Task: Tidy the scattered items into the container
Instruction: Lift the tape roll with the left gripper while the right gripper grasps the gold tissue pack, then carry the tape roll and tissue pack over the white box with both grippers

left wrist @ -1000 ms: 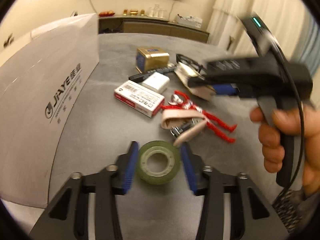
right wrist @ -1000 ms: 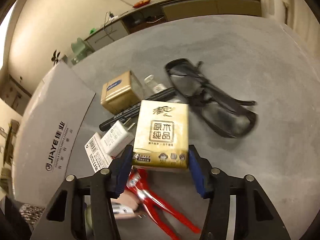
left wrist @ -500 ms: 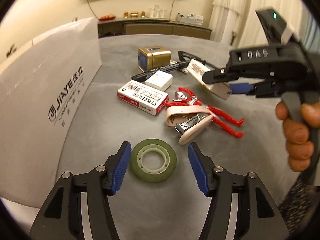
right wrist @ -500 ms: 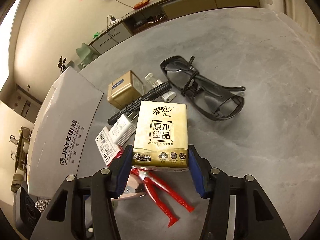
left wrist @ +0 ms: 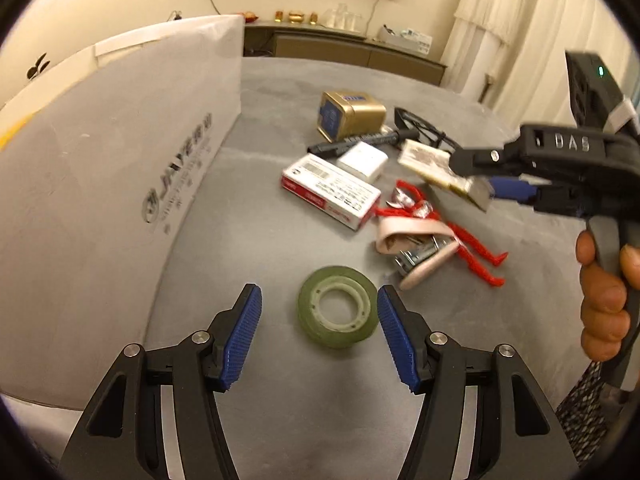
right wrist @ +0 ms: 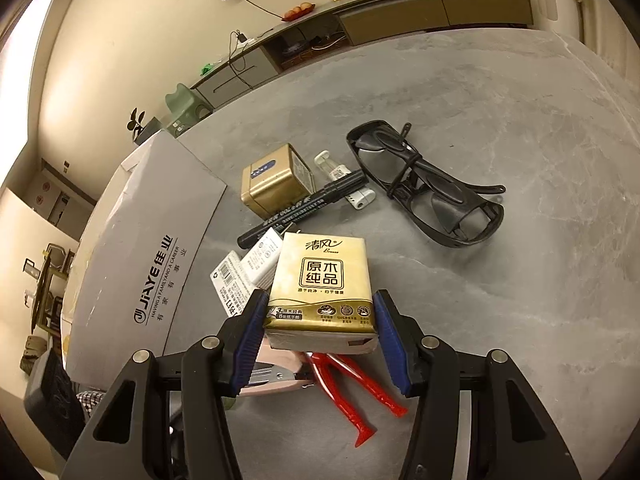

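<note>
Left wrist view. The jaws of the left gripper [left wrist: 319, 336] are spread wide, having just been opening, and the green tape roll [left wrist: 338, 306] lies flat between them on the grey table [left wrist: 264, 248], clear of the left pad and very near the right one. A white cardboard container [left wrist: 100, 184], matt and printed with a logo, is seen from 9 to 11 o'clock. At 1 o'clock of the roll a pink stapler [left wrist: 416, 244] rests across red-handled pliers [left wrist: 460, 236]; beyond them a red-and-white carton [left wrist: 332, 192], a white charger block [left wrist: 362, 160], a black marker [left wrist: 356, 142] and a gold tin [left wrist: 350, 114] are clustered. At 3 o'clock the right gripper [left wrist: 476, 188] is held by a hand [left wrist: 606, 300], and a tissue pack [left wrist: 434, 170] is seen edge-on in it.

Right wrist view. The jaws of the right gripper [right wrist: 318, 338] are part open and closed on the tissue pack [right wrist: 322, 288], a glossy gold soft packet pressed by both ribbed blue pads, above the table. The stapler [right wrist: 276, 376] and pliers [right wrist: 352, 392] are partly hidden under it. Shown fully only here are black wraparound glasses [right wrist: 424, 184] at 1 o'clock and a small clear bottle [right wrist: 340, 174] behind the marker [right wrist: 300, 210]. The tin [right wrist: 272, 180] sits at 12 o'clock, the container [right wrist: 140, 260] at 9 to 10 o'clock. The tape roll is not clearly seen in this view.
</note>
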